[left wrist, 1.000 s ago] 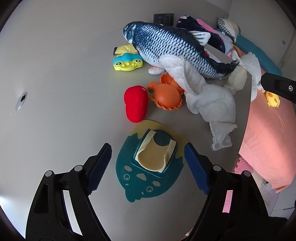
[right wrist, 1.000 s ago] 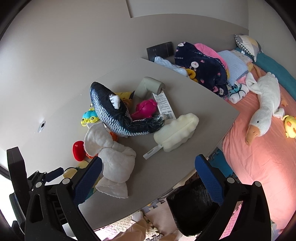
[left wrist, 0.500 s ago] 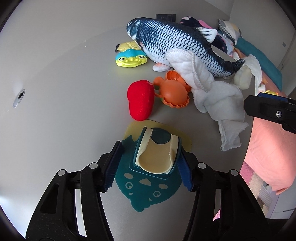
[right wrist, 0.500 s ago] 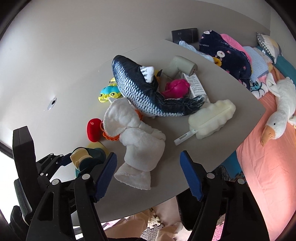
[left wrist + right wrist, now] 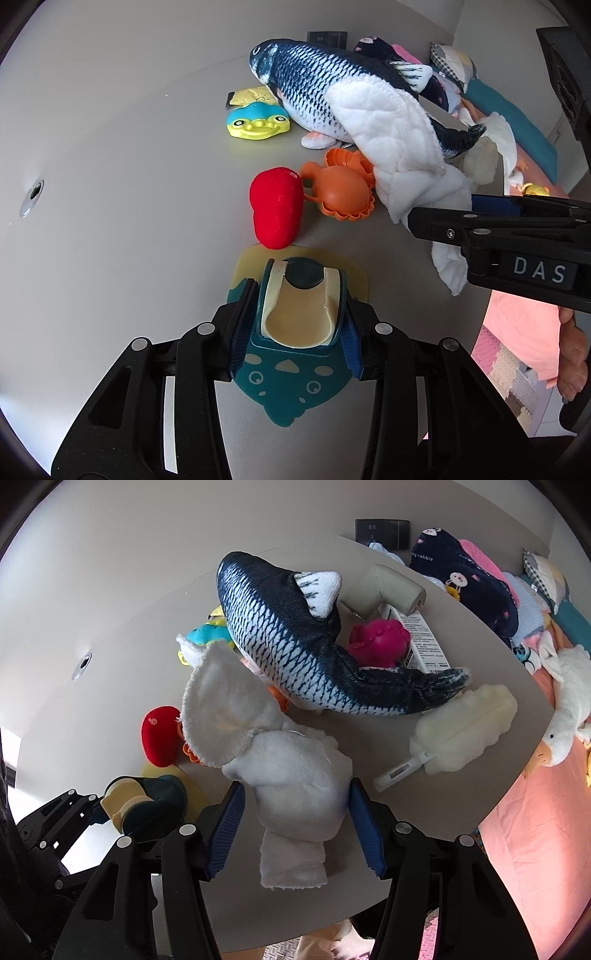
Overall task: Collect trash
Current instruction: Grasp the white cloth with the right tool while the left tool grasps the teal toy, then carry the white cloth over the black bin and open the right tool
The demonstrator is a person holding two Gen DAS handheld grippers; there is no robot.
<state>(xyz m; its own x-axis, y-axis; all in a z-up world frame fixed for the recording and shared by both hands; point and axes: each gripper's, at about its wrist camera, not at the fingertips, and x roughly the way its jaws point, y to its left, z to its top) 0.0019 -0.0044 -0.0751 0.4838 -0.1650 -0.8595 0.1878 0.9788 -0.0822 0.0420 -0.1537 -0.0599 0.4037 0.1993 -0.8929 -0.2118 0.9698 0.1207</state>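
a grey bench (image 5: 122, 635) is seen beside a bed with a pink sheet (image 5: 535, 830). across the bench a large blue-and-white plush fish (image 5: 295, 646) is laid, its tail pointing toward a cream fluffy duster (image 5: 465, 727). a white cloth (image 5: 280, 764) is draped from the fish's side down toward the bench's near edge, where it lies crumpled. a white plush goose (image 5: 565, 709) is seen on the bed.

the cloth's lower bundle is bracketed by the right hand-held gripper (image 5: 295, 819), whose jaws are closing; both blue pads lie right at the cloth's sides, though firm pressing cannot be confirmed.

a teal and yellow mat (image 5: 295, 387) lies flat at the near end of the bench, and a teal holder with a cream strip (image 5: 301, 314) sits on it. the holder is flanked by the left hand-held gripper (image 5: 299, 336), whose jaws are closing, with the pads against the holder's two sides.

beyond the mat a red plush heart (image 5: 277, 210) is found, touched by an orange plastic toy (image 5: 343, 192). a blue and yellow frog toy (image 5: 256, 122) lies by the fish's head.
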